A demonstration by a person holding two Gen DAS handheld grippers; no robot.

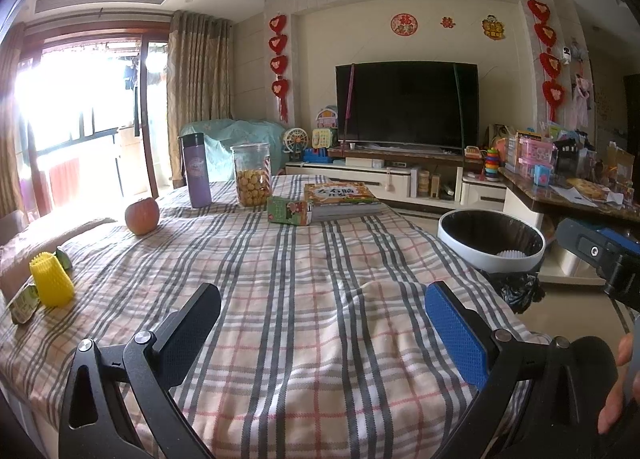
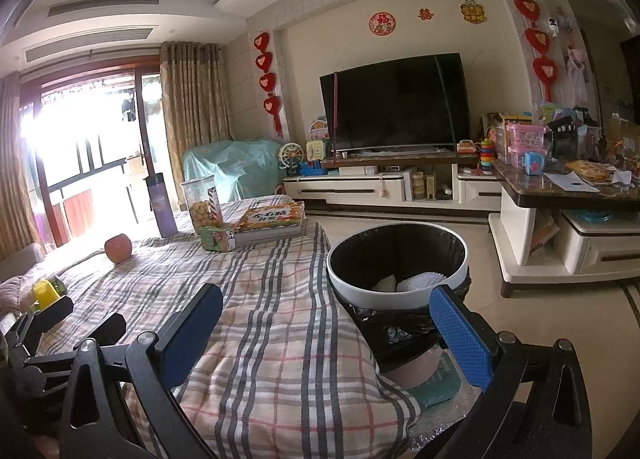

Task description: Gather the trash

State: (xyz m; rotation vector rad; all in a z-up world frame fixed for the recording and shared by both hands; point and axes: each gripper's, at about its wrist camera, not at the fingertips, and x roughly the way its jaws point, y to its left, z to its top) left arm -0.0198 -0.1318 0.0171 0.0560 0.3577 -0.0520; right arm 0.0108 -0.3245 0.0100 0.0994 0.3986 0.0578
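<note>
Left wrist view: we hold the left gripper [image 1: 322, 323] low over the plaid checked tablecloth [image 1: 280, 259], its fingers spread wide apart with nothing between them. The remaining trash lies at the table's far left edge: a yellow ribbed plastic cup-shaped piece [image 1: 52, 279] with small green wrappers [image 1: 25, 301] touching and just beside it. The red apple [image 1: 142, 215], purple bottle [image 1: 196, 170], clear biscuit jar [image 1: 251, 174] and stacked books [image 1: 340, 199] we judge to be keepers. The round white bin with black liner [image 1: 492, 241] stands off the table's right edge; part of the right-hand tool shows beyond it.

Right wrist view: the right gripper [image 2: 326, 325] hovers at the table's right corner, near the bin [image 2: 398, 259], fingers likewise spread apart and empty. White crumpled items [image 2: 416, 281] already lie inside the bin.

We judge the step in hand to be the interval between deposits. The next move calls for the left gripper to travel left to the yellow piece, straddle it, and close gently, since the thin ribbed plastic will likely deform.
</note>
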